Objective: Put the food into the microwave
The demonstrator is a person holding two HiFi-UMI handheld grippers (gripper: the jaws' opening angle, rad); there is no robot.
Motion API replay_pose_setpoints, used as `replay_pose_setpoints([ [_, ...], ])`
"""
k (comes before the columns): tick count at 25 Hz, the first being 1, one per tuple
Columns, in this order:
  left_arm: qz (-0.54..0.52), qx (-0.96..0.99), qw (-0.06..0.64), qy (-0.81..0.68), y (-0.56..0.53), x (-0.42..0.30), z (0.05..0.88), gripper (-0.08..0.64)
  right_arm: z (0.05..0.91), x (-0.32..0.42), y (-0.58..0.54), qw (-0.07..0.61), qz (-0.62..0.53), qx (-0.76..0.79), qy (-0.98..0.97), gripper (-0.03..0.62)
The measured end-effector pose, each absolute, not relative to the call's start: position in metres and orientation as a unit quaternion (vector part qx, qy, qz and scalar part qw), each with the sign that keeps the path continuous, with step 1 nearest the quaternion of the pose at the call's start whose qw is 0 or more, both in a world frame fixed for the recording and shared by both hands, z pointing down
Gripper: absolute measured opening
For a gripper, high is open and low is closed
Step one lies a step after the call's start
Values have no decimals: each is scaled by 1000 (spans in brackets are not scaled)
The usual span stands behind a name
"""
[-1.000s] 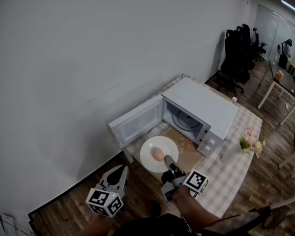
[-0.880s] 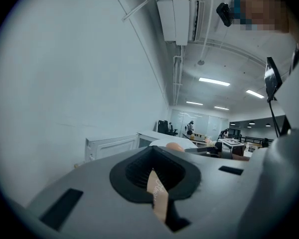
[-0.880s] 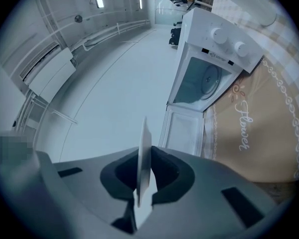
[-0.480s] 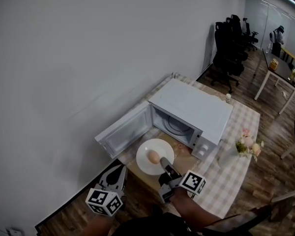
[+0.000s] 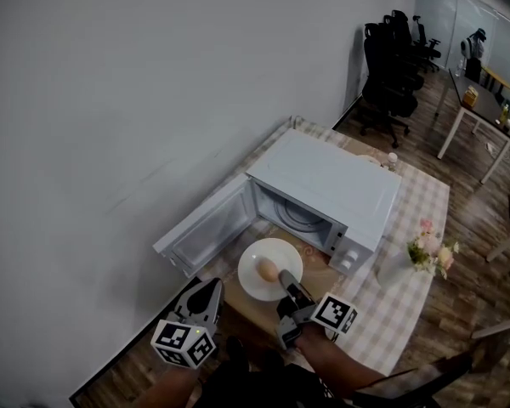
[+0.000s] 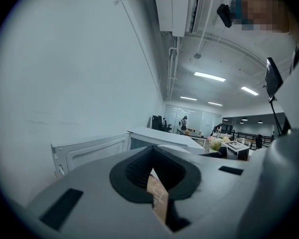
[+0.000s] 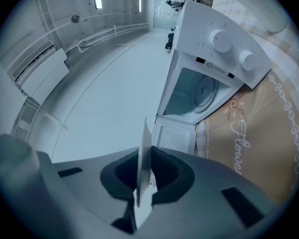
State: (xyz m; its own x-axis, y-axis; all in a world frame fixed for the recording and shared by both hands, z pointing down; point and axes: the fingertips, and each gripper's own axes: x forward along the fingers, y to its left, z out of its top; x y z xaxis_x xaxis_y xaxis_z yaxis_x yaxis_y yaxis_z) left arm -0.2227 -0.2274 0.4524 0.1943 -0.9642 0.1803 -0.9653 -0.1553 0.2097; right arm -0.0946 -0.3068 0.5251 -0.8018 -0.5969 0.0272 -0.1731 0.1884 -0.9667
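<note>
two grippers here, only one busy. the right gripper (image 5: 286, 279) has its jaws clamped on the near rim of a round white plate (image 5: 248, 272); in the right gripper view the plate shows edge-on, pinched in the slot. a single brownish oval piece of food (image 5: 266, 269) sits near the middle of the plate, so it's outside the oven.

the plate is over the tan printed mat (image 5: 320, 267) near the front left corner of the table, which wears a pale checked cloth (image 5: 408, 291). can't tell whether the plate rests on the mat or is lifted off it.

just behind the plate is the boxy white microwave (image 5: 331, 181), with its door (image 5: 206, 228) swung wide open toward the table's left edge and the cavity facing the plate. the right gripper view shows the glass turntable (image 7: 205, 91) inside and two round white knobs (image 7: 222, 40) on the control panel.

the left gripper (image 5: 208, 289) hovers off the table's front left corner, apart from the door and the plate. its jaws are drawn together with nothing gripped; just a thin slit with a sliver of tan print showing through it.

a small bunch of pale flowers (image 5: 429, 249) stands by the table's right edge, and black office chairs (image 5: 389, 49) sit well beyond the far end.
</note>
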Motion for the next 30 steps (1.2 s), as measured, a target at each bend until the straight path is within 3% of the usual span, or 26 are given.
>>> replay_pose_setpoints([
  [30,53,857,156,-488,-348,-238,505,8,595,-87,-408,235,-549,-435,673,28],
])
